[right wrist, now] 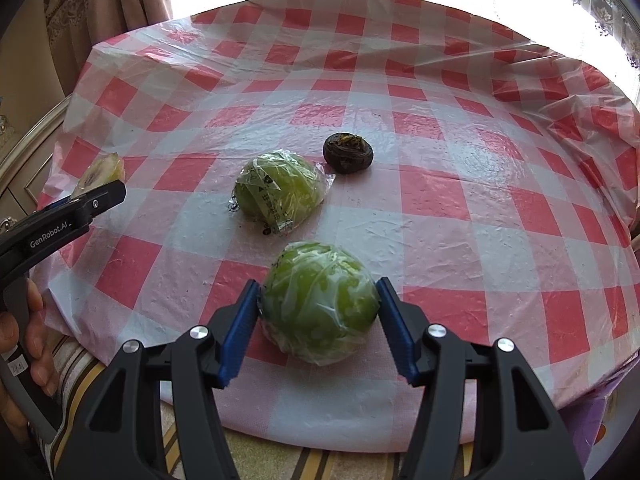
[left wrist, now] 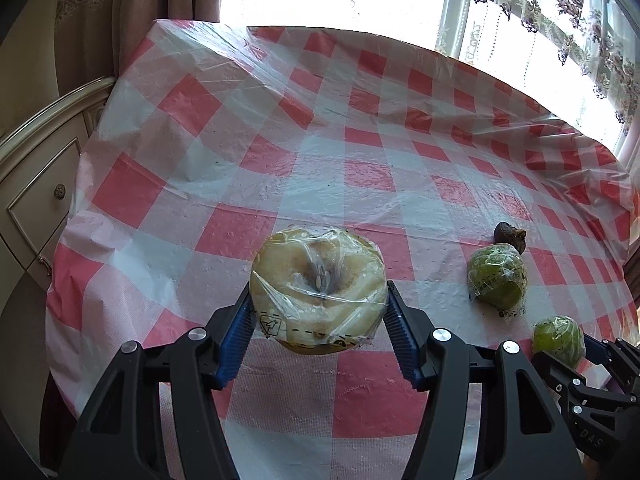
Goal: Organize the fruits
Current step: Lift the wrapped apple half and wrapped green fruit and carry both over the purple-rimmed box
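The left gripper (left wrist: 319,304) has its blue ribbed pads pressed against both sides of a pale yellow fruit (left wrist: 318,280) wrapped in clear film, holding it above the red-and-white checked cloth of the desk (left wrist: 320,140), jaws partly apart to the fruit's width. Only the left wrist view shows that fruit's dimpled, browned top and the printing on its wrap: a dashed line and a small boxed symbol, too small to read. That view also takes in a cream cabinet (left wrist: 36,184) with a round knob at left and flower-patterned lace curtains (left wrist: 560,12) before a bright window.

The right gripper (right wrist: 319,304) is closed on a green fruit (right wrist: 320,300) in crinkled film near the front edge of the desk; whether the fruit rests on the cloth or is just clear of it cannot be told. The right wrist view alone shows clearly the second wrapped green fruit (right wrist: 280,192) lying farther back, its wrap bearing dark characters that cannot be made out, and just beside it a dark brown shrivelled fruit (right wrist: 347,153). It also shows a hand (right wrist: 24,332) gripping the left tool's handle, on whose side "GenRobot.AI" is printed in white, and a striped cloth (right wrist: 84,380) below the desk edge. In the left view the right tool carries the letters "DAS"
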The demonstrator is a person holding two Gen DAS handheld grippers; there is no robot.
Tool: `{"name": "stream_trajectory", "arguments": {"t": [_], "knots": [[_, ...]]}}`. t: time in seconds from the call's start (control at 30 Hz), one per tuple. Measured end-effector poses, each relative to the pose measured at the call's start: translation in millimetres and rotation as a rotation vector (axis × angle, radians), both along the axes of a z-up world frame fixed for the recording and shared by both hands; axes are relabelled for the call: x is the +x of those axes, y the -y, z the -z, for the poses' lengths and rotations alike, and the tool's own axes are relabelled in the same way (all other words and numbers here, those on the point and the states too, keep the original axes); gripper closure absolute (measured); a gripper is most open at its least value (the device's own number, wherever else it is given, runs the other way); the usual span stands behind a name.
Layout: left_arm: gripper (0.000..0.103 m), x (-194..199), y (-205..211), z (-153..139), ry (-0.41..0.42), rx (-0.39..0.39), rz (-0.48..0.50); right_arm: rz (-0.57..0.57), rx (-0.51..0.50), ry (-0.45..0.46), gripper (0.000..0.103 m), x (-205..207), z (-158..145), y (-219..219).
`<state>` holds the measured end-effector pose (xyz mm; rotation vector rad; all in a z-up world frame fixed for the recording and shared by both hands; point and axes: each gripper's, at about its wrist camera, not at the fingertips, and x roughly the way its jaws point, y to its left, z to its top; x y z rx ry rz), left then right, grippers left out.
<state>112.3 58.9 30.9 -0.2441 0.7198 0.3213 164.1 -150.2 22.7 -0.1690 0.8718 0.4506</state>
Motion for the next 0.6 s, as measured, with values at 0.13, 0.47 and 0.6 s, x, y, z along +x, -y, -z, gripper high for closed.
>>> {"name": "stream_trajectory", "arguments": {"t": [0.13, 0.47, 0.6], "knots": [[0.044, -3, 7, -5, 0.005, 0.006, 0.018, 0.008, 0.010, 0.005, 0.044, -5, -3, 7], [0.044, -6, 31, -13, 0.011, 0.021, 0.074, 0.032, 0.048, 0.007, 0.044, -16, -11, 31], [0.044, -6, 42, -16, 0.009, 0.028, 0.098, 0.043, 0.062, 0.004, 0.044, -22, -13, 42]]}}
